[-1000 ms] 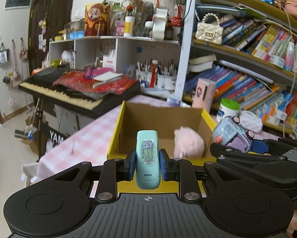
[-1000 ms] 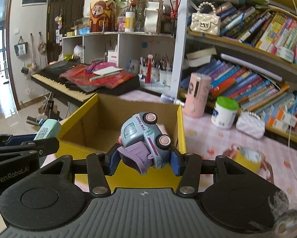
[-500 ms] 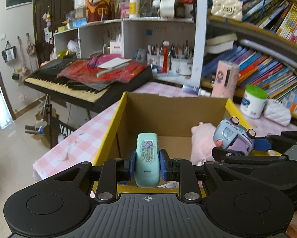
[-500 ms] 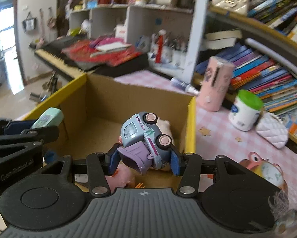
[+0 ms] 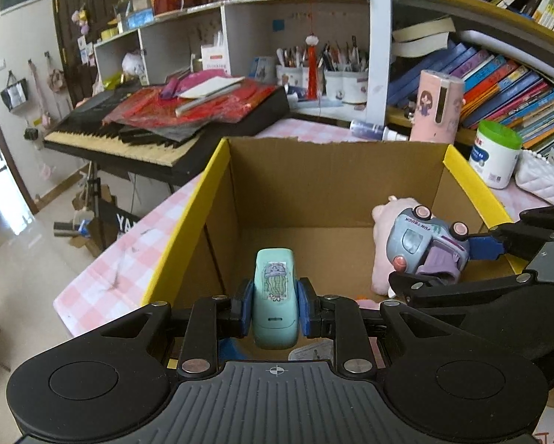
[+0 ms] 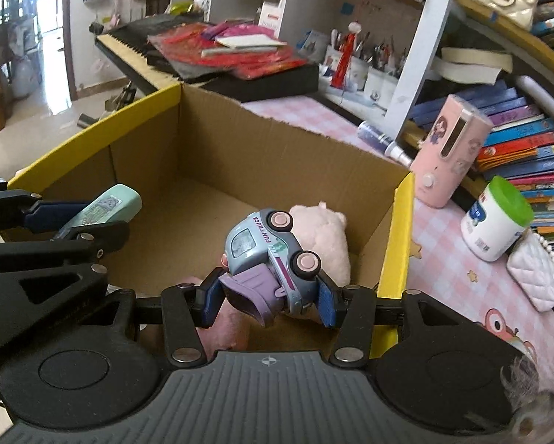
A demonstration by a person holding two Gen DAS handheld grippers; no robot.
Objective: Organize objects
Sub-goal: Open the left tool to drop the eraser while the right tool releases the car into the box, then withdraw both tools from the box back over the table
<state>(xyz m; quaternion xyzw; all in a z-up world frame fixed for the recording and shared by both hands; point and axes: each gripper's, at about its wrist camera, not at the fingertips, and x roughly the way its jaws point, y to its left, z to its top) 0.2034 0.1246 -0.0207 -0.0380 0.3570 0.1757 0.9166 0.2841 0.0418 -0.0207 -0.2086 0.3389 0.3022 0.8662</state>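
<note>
A mint-green stapler (image 5: pixel 275 298) is clamped between the pads of the left gripper (image 5: pixel 275 309), its long axis running forward along the fingers, and it is held over the near left part of an open cardboard box (image 5: pixel 332 170). A blue toy truck (image 6: pixel 267 259), tipped on its side, is gripped by the right gripper (image 6: pixel 267 301) over the box's near right part, just above a pink plush toy (image 6: pixel 323 236) lying inside. The bare box floor is seen directly below and ahead of both loads, so a short lowering is judged to be what release needs.
</note>
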